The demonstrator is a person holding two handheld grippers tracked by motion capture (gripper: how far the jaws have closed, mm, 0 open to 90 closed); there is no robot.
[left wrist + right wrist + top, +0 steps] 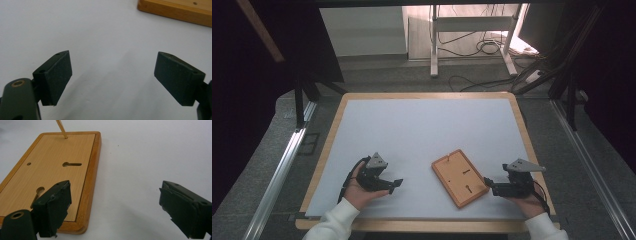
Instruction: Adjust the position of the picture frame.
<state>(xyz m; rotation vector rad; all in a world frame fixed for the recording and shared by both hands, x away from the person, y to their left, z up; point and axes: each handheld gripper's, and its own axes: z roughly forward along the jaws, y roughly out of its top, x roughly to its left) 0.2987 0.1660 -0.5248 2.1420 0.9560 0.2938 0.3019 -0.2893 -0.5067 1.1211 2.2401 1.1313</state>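
While both hands rest low on the counter (pixel 422 125), I see the wooden board (pixel 460 177) flat between them, right gripper (pixel 492 188) seemingly touching its edge; left gripper (pixel 396 184) apart. Both sets of fingers (pixel 53 76) wide, empty.

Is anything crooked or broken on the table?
The wooden board lies askew, turned at an angle to the table edges rather than square with them. A thin wooden stick stands in a hole near one end, leaning a little. Nothing looks broken or spilled. Both tongs are open and hold nothing.
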